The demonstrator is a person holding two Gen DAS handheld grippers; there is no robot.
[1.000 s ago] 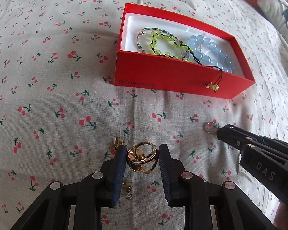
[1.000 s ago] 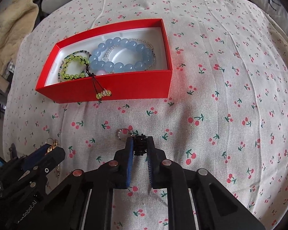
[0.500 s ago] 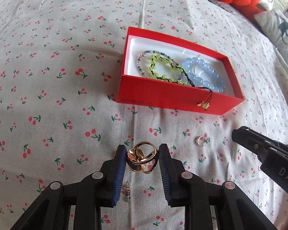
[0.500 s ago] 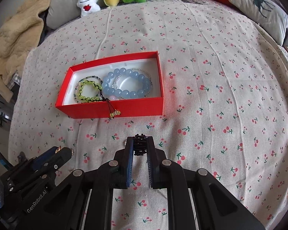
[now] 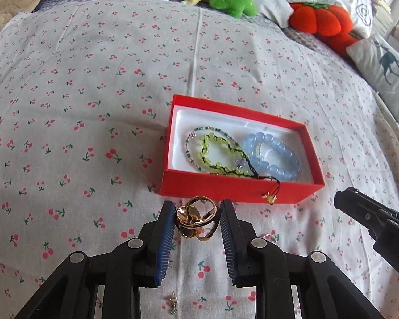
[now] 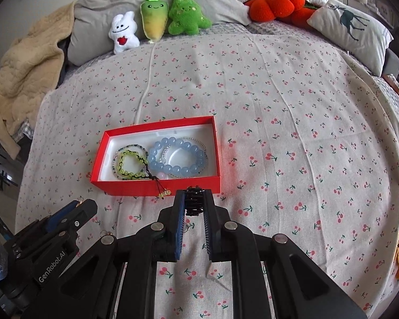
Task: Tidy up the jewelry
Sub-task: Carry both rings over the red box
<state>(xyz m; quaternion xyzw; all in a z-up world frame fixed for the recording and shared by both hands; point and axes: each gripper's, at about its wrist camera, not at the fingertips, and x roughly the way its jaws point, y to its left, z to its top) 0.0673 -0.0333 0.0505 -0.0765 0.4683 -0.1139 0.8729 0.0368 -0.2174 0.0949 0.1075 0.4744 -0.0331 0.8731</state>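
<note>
My left gripper [image 5: 196,219] is shut on a gold ring [image 5: 196,220] and holds it above the cherry-print bedsheet, just in front of the red box [image 5: 234,188]. My right gripper [image 6: 194,202] is shut on a small black piece of jewelry [image 6: 193,203], also lifted, near the box's front wall [image 6: 157,186]. The box holds a blue bead bracelet [image 5: 272,155], a green bead bracelet [image 5: 218,154] with a cord hanging over the front wall, and a thin beaded one. A small silver ring [image 5: 271,237] and an earring [image 5: 173,301] lie on the sheet.
Plush toys [image 6: 157,18] and grey pillows line the far edge of the bed. A red pumpkin cushion [image 6: 274,2] and a deer pillow [image 6: 351,26] sit at the far right. A beige blanket [image 6: 24,74] lies at the left.
Both grippers have risen and pulled back from the sheet with their pieces, so the box looks smaller and farther. The silver ring stays on the sheet.
</note>
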